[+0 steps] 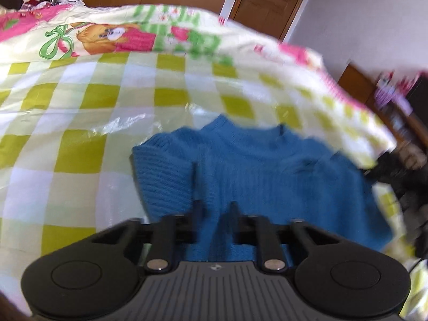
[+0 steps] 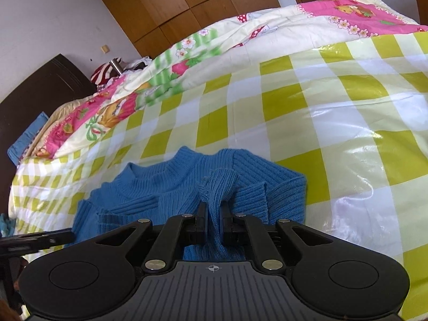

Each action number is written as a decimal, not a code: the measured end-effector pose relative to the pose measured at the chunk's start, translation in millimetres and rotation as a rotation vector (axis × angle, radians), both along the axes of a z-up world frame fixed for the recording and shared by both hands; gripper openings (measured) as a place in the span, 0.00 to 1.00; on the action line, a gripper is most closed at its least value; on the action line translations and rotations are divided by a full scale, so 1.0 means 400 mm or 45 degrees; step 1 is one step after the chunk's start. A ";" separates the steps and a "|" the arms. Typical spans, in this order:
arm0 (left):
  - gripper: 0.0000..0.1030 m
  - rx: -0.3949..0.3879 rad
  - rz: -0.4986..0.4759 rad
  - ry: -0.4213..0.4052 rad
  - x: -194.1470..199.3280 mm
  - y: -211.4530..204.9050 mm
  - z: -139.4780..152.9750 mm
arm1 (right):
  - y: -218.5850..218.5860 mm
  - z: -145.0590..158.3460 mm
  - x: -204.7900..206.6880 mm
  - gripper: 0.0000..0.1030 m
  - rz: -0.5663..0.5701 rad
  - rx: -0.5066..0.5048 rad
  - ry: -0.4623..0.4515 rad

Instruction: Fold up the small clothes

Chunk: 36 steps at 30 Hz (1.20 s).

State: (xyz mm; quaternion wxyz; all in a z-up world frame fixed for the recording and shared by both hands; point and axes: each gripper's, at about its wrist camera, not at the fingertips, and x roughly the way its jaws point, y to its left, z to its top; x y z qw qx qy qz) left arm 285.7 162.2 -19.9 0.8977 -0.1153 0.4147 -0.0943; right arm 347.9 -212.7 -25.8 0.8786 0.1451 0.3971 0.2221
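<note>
A small blue knit sweater (image 1: 262, 171) lies on the green-and-white checked sheet (image 1: 80, 112), collar away from me. In the left wrist view my left gripper (image 1: 215, 206) sits over its lower part, jaws close together with blue knit between them. In the right wrist view my right gripper (image 2: 214, 208) is shut on a raised fold of the sweater (image 2: 216, 187), with both sleeves folded across the sweater's front. The left gripper's finger (image 2: 40, 239) shows at the sweater's left edge.
A pink cartoon quilt (image 2: 112, 107) is bunched along the far side of the bed. Wooden wardrobes (image 2: 192, 2) stand behind. A dark headboard (image 2: 34, 91) is at the left. A cluttered shelf (image 1: 396, 101) stands beyond the bed's right edge.
</note>
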 end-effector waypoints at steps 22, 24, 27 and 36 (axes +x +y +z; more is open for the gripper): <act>0.49 0.148 -0.015 -0.020 0.021 -0.050 0.000 | -0.010 -0.002 -0.017 0.12 0.044 -0.017 0.001; 0.49 0.164 -0.017 -0.015 0.028 -0.055 -0.007 | -0.010 -0.002 -0.021 0.12 0.046 -0.015 0.000; 0.45 0.175 0.014 -0.021 0.030 -0.055 -0.008 | -0.007 -0.001 -0.026 0.11 0.055 -0.027 -0.013; 0.19 0.029 0.104 -0.080 0.013 -0.026 0.031 | -0.025 0.052 -0.041 0.07 0.009 0.038 -0.082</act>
